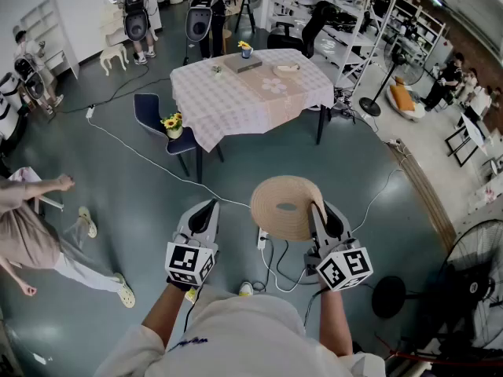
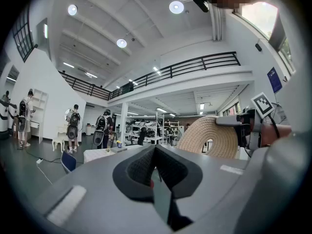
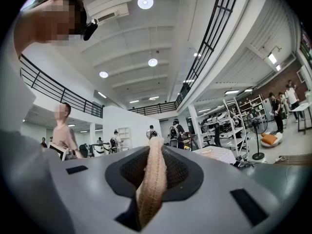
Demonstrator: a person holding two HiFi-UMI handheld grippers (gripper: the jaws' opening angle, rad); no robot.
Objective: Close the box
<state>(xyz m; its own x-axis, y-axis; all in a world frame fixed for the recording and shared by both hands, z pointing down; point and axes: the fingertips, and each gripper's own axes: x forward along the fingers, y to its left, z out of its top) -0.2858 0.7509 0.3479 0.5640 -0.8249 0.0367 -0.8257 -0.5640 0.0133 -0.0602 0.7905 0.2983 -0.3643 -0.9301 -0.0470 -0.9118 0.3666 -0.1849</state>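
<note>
The right gripper is clamped on the rim of a round woven lid, which stands edge-on between its jaws. The lid looks light, stiffish and crushable, so a gentle rim grip suits it. Beside it, the left gripper is closed and empty.

Coiled straw lid (rough, matt)

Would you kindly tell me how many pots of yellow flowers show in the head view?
2. One pot stands on the table; the other pot sits on the blue chair. More may be hidden.
</note>
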